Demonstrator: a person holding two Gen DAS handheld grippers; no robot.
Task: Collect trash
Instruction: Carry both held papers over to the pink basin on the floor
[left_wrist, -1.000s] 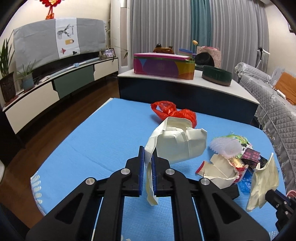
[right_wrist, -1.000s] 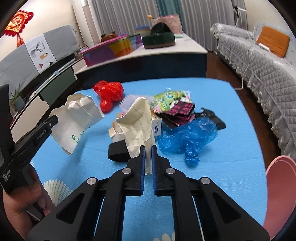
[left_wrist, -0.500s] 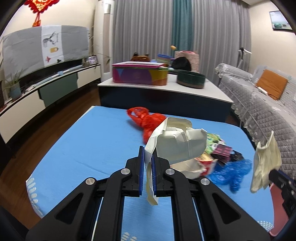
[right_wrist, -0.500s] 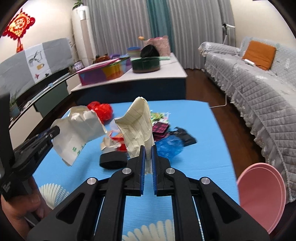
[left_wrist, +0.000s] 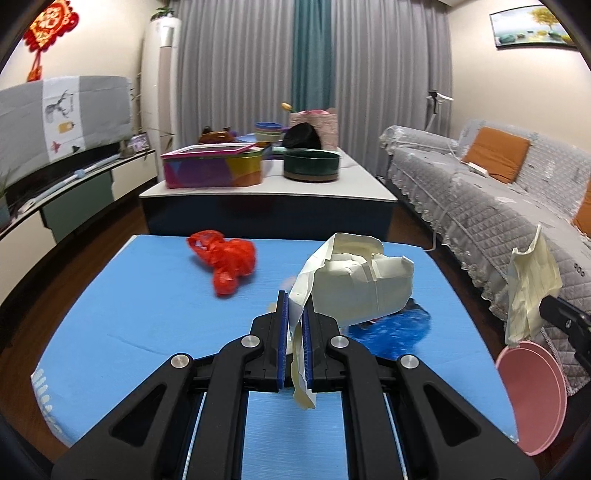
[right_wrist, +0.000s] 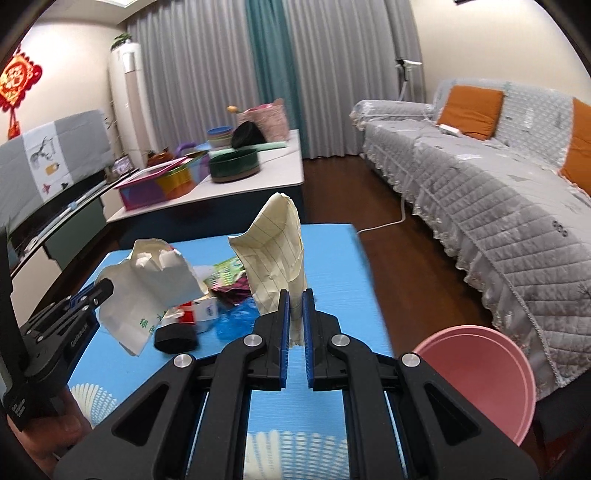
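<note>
Both views have swung toward the sofa (right_wrist: 498, 206); each gripper clamps crumpled paper over the blue table (left_wrist: 129, 314).

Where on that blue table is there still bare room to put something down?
The near left of the blue table is bare, from its left edge to the red plastic bag. The strip along its right edge, beside the pink bin, also looks free. It is crowded mid-table: wrappers, a blue plastic bag and a black object lie bunched together.
</note>
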